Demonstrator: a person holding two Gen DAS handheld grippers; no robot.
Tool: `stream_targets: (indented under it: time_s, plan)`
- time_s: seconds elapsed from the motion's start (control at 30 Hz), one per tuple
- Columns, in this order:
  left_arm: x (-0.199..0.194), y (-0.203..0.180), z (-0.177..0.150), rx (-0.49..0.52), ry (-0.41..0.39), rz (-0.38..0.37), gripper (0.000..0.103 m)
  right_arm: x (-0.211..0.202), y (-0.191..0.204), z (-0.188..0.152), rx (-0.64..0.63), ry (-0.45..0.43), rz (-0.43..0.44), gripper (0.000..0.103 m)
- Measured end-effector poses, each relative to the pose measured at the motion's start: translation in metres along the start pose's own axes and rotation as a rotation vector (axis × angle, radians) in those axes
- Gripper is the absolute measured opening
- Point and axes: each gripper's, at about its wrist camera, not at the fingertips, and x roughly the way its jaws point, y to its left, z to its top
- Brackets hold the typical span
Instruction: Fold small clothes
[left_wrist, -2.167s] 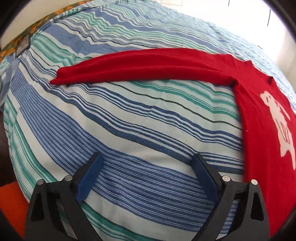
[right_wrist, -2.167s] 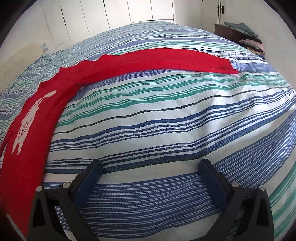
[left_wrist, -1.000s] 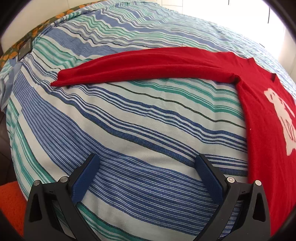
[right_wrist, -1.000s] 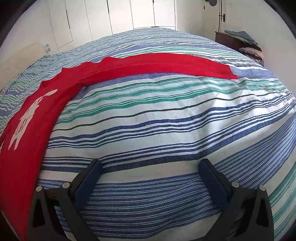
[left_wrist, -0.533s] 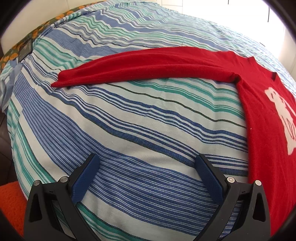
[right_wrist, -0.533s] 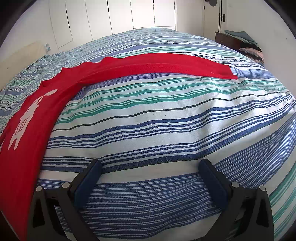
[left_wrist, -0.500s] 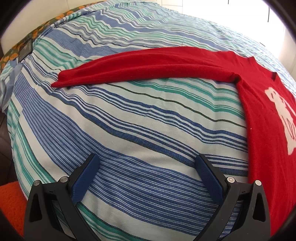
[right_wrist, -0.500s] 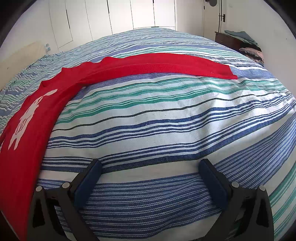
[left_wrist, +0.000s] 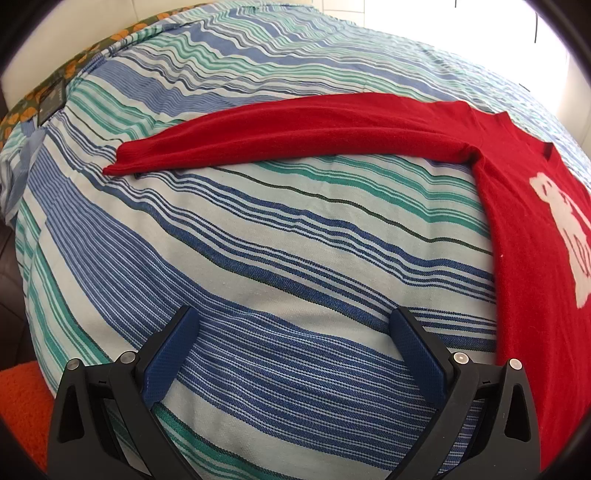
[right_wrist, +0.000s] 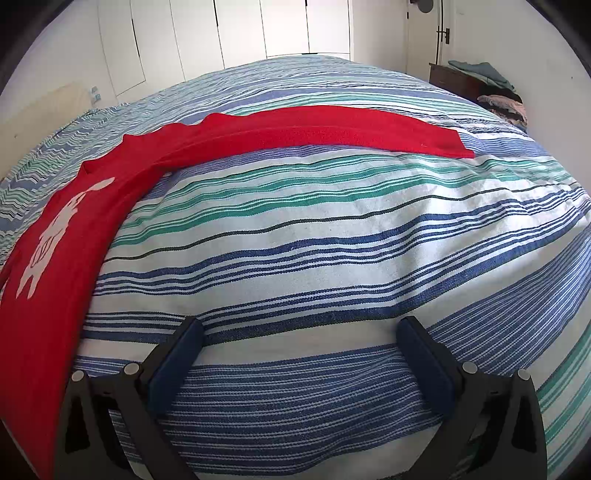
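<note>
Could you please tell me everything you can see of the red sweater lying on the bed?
The sweater is bright red, apparently a soft knit, with a white animal-like figure on its front. It lies flat and unfolded, face up, on the striped bedcover. Both long sleeves stretch straight out sideways: one in the left view, the other in the right. A dark neckline notch shows near the collar. Only the bedcover touches it; both claws are open and apart from it. Its hem is out of frame.
</note>
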Motion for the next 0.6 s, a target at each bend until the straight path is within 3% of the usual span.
stream_targets:
  time_s: [0.6]
  plan:
    - [-0.0003,-0.0013,-0.0007,0.002,-0.006,0.010,0.103,0.0001,0.0002,-0.0001,-0.002,0.000,0.000,0.103]
